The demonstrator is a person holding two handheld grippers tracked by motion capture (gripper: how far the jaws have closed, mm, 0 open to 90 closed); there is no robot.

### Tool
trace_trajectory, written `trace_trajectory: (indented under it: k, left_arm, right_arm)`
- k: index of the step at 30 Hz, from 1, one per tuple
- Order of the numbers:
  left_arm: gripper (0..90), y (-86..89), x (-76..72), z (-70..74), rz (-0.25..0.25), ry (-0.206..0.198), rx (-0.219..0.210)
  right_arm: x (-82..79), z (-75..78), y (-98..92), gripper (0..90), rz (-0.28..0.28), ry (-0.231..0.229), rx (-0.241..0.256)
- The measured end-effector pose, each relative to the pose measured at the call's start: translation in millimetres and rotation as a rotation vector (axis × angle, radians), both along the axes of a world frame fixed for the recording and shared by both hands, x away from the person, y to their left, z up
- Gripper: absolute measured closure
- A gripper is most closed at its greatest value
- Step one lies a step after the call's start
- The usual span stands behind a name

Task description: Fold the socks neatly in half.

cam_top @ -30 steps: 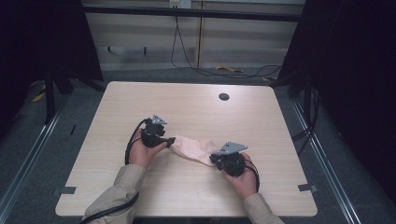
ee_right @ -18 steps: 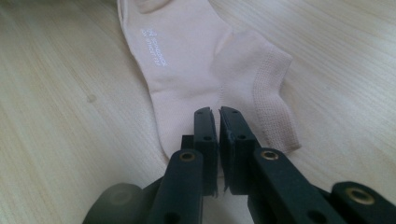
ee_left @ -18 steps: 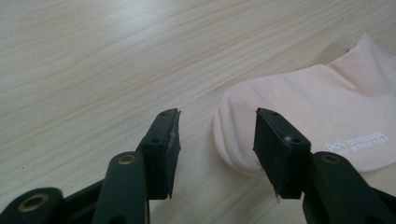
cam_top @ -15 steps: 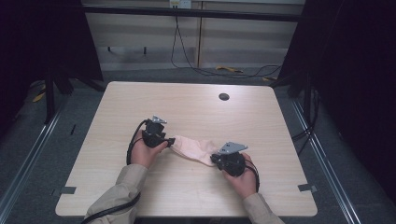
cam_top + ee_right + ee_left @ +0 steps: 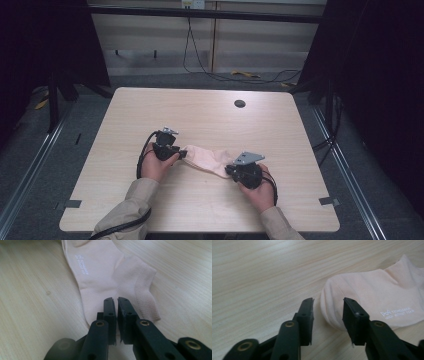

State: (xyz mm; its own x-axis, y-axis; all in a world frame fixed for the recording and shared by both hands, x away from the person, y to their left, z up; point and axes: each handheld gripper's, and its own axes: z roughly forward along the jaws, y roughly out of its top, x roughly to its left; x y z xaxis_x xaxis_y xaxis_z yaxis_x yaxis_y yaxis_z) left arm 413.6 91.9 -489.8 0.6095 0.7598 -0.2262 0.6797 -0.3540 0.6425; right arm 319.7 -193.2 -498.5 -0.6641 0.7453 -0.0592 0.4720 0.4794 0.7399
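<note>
— Sock, pale pink cotton (image 5: 206,159), flat on light wooden table (image 5: 210,120), between both claws. Right claw (image 5: 115,301) nearly shut, pinching cuff edge?

— Looks so. Left claw (image 5: 328,305) parted, empty, straddling toe. Close squarely, lift both ends evenly.

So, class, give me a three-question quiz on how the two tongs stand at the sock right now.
1. True or false: the left tongs are clamped shut on the sock.
2. Multiple choice: the right tongs are A) wide open above the table, B) shut on the sock's edge, C) holding a cable.
3. Short answer: what is printed on the sock, and what colour is the print?

Key:
1. False; their jaws stand apart at the sock's rounded end.
2. B.
3. A small logo with a line of text, in white; the text is too small to read surely.
</note>
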Motion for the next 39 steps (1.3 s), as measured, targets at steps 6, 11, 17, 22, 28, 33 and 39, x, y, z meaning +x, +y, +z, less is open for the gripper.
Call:
trace_trajectory:
  k: [6,11,17,22,28,33,39]
  left_arm:
    - [83.7,-1.8,-1.0,2.1,-0.011,0.022,-0.022]
    - [86.8,-2.6,-2.2,8.3,-0.029,0.010,0.010]
    - [87.0,-3.9,-5.1,20.2,-0.042,-0.040,0.010]
    - [87.0,-5.1,-5.6,27.6,-0.044,-0.061,0.001]
    - [87.0,-10.5,-8.8,34.3,-0.057,-0.081,-0.008]
    - [87.0,-14.8,-10.2,39.4,-0.077,-0.088,-0.007]
    - [87.0,-19.3,-12.4,44.8,-0.088,-0.096,0.000]
  right_arm:
    - [0.3,0.0,-0.1,84.8,-0.002,0.001,0.001]
    - [0.2,0.2,0.2,84.6,0.004,0.006,0.006]
    - [0.9,4.5,-3.3,85.3,-0.007,-0.001,0.017]
    - [1.5,2.2,-5.3,87.3,-0.022,0.027,0.028]
    - [1.4,1.5,-2.2,90.0,-0.019,0.052,0.026]
    - [1.5,1.6,-1.7,90.0,-0.024,0.065,0.032]
    - [0.9,1.5,-0.8,90.0,-0.022,0.068,0.033]
